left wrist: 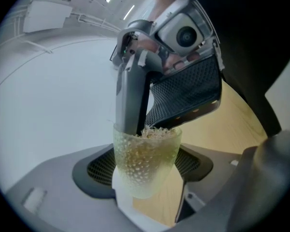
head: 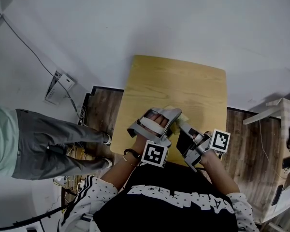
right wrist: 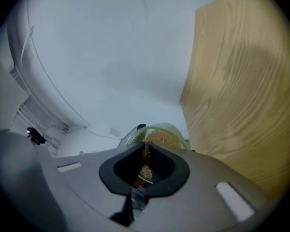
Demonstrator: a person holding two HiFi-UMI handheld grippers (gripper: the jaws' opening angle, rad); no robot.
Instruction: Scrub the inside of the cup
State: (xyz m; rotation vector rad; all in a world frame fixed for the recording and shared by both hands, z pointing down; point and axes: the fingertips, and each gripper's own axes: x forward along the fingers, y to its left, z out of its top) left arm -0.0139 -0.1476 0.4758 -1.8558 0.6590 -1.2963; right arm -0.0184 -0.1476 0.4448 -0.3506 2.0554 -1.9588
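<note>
The scrubbing step itself is in hand. The left tongs (left wrist: 146, 175) are closed on the cup (left wrist: 147, 153), a translucent yellowish cup with a dimpled wall, with 1 pad on each side of its lower half. The cup does not stand on anything: it is carried in the air, mouth up in the left gripper view, and the near edge of the wooden worktop (head: 183, 81) lies below the cup.

The right tongs (right wrist: 145, 164) come down into the mouth of the cup. Their 2 jaws are pressed nearly together, and between them they pinch a tuft of fibrous scouring pad (left wrist: 153, 132), pale straw in colour. The fibres reach just over the rim of the cup, and more of them show through its wall, so I judge that the pad fills a good part of the inside.

How clean the inside is I cannot tell, because the wall is cloudy and the pad covers it.

The next move, as I judge it, calls for a firm hold from the left tongs while the right tongs turn or push the pad against the inner wall and down to the bottom of the cup, without the pinch on the fibres slipping, and without the cup twisting out of the pads
</note>
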